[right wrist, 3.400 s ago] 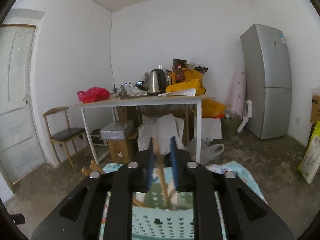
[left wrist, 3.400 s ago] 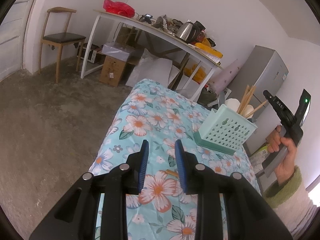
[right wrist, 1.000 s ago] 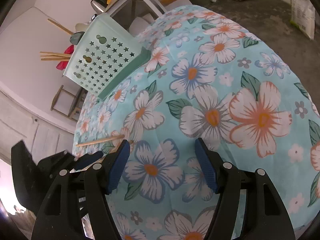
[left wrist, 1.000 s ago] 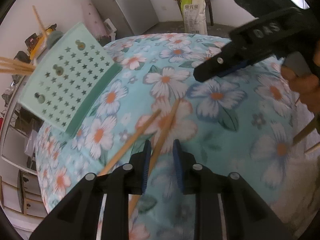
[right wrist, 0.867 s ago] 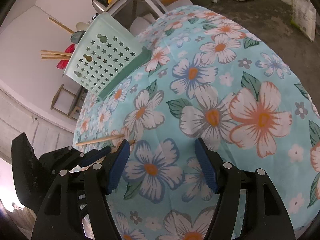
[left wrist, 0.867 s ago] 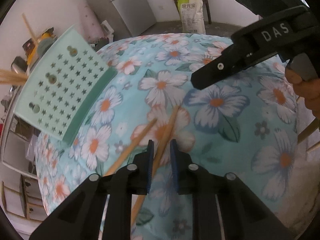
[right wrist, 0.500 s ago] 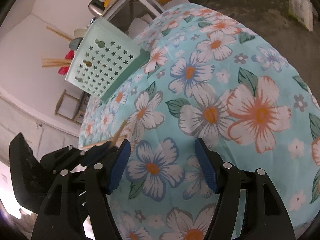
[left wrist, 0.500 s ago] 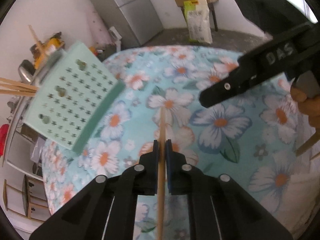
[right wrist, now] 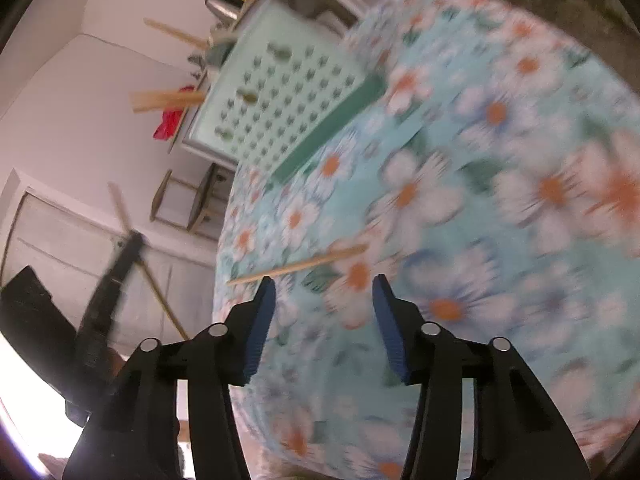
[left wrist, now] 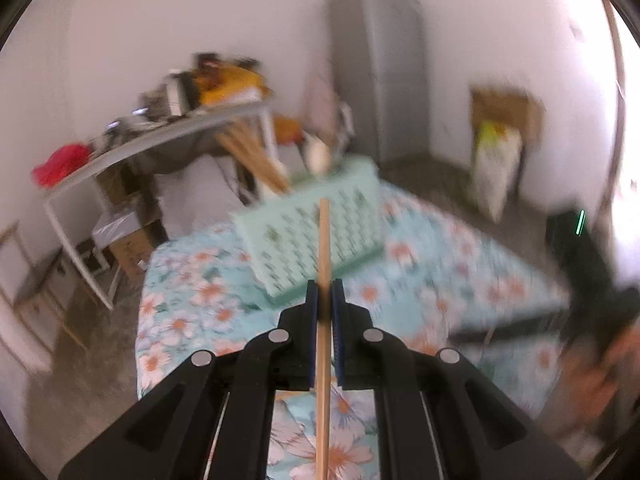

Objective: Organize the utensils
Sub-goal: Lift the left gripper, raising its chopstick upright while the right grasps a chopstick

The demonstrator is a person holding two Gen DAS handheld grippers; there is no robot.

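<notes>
Carrying one chopstick (left wrist: 323, 248) in my left gripper (left wrist: 324, 300), jaws clamped tight on it, I should tip it upright over the basket (left wrist: 316, 232) at twelve o'clock. My right gripper (right wrist: 324, 292) is closing, empty, a second chopstick (right wrist: 296, 266) lying at eleven o'clock on the tablecloth (right wrist: 500, 200).

A grey fridge (left wrist: 378, 68) stands at twelve o'clock against the white wall, a cluttered white side table (left wrist: 160, 140) at ten with a red bag (left wrist: 60, 162) on it; a yellow-green sack (left wrist: 496, 168) leans at two o'clock
</notes>
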